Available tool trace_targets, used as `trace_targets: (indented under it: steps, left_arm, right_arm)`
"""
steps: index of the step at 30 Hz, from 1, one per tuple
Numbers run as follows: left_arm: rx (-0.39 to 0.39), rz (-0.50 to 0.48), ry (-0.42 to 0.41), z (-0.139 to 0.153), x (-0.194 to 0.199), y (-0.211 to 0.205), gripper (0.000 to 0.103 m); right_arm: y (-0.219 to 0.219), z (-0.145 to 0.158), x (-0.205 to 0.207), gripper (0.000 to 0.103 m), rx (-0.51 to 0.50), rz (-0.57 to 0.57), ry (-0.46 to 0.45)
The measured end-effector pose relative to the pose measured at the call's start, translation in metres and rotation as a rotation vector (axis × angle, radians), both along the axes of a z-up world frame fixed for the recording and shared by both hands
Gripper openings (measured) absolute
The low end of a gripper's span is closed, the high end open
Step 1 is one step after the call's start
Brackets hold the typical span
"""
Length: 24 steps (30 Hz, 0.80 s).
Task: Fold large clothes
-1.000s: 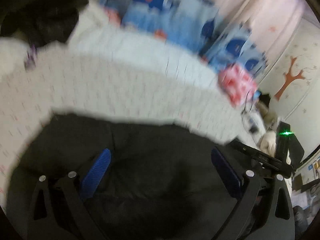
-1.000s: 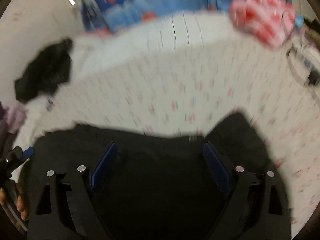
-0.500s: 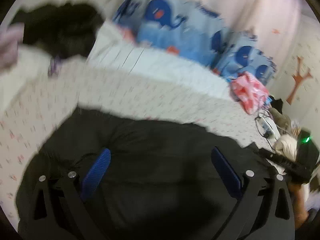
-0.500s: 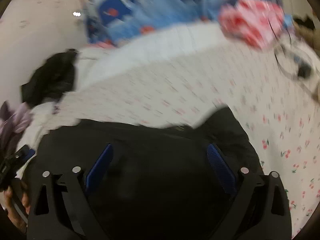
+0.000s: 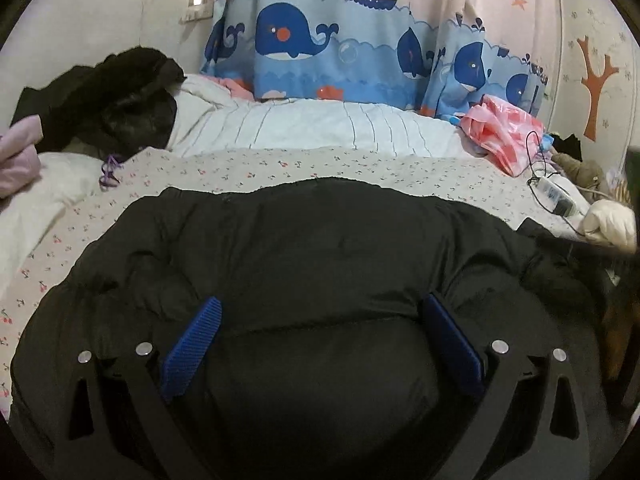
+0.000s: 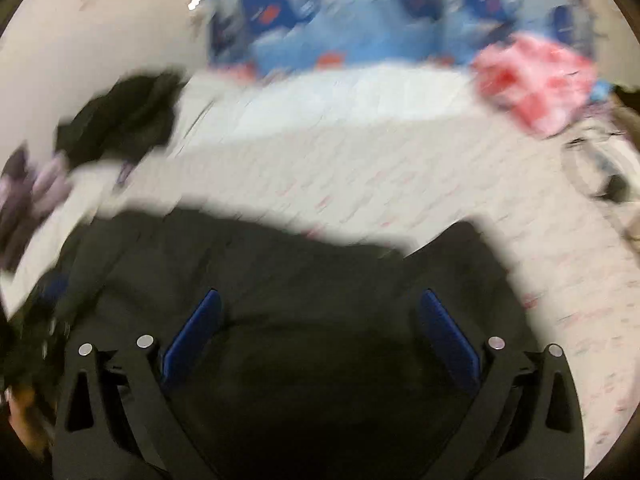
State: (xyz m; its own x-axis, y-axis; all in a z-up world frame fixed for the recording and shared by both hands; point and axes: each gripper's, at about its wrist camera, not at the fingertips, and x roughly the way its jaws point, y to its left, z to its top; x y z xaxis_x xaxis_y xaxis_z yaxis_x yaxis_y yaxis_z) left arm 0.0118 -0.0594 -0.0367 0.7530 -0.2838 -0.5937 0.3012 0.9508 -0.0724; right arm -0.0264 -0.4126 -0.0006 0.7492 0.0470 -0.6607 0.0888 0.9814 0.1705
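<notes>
A large black puffy jacket [image 5: 320, 248] lies spread on the flowered bedsheet [image 5: 248, 168]. My left gripper [image 5: 320, 320] is open, its blue pads wide apart, just above the jacket's near part. The right wrist view is blurred by motion; there the same jacket [image 6: 280, 276] fills the lower half and my right gripper [image 6: 318, 316] is open over it, holding nothing. A flap of the jacket [image 6: 460, 256] sticks out at the right.
A pile of dark clothes [image 5: 116, 96] and a lilac garment [image 5: 18, 152] lie at the far left. A pink plastic bag [image 5: 504, 132], a charger with cable [image 5: 554, 196] and a white bundle [image 5: 608, 220] sit at the right. A whale curtain [image 5: 360, 60] hangs behind the white duvet [image 5: 320, 128].
Both grippers have stayed open over the jacket. The left view has tilted up and steadied, showing more of the jacket; the right gripper is still moving and its view stays blurred.
</notes>
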Motion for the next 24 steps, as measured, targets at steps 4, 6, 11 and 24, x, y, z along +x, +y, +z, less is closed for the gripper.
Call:
trace_targets:
  steps: [4, 6, 11, 24]
  left_arm:
    - [-0.032, -0.015, -0.004, 0.002, 0.0, 0.0, 0.097]
    - [-0.028, -0.019, -0.01, 0.002, -0.002, 0.001, 0.097]
    - [-0.008, -0.013, -0.027, 0.0, -0.005, -0.001, 0.097]
    - [-0.054, -0.013, -0.046, 0.006, -0.008, 0.007, 0.097]
  right_arm:
    - [-0.048, -0.06, 0.012, 0.096, 0.143, -0.097, 0.124]
    - [-0.056, -0.065, 0.014, 0.096, 0.2, -0.105, 0.124]
    - [-0.045, -0.044, 0.016, 0.096, 0.17, -0.122, 0.142]
    - [0.084, -0.044, 0.098, 0.096, 0.049, 0.129, 0.16]
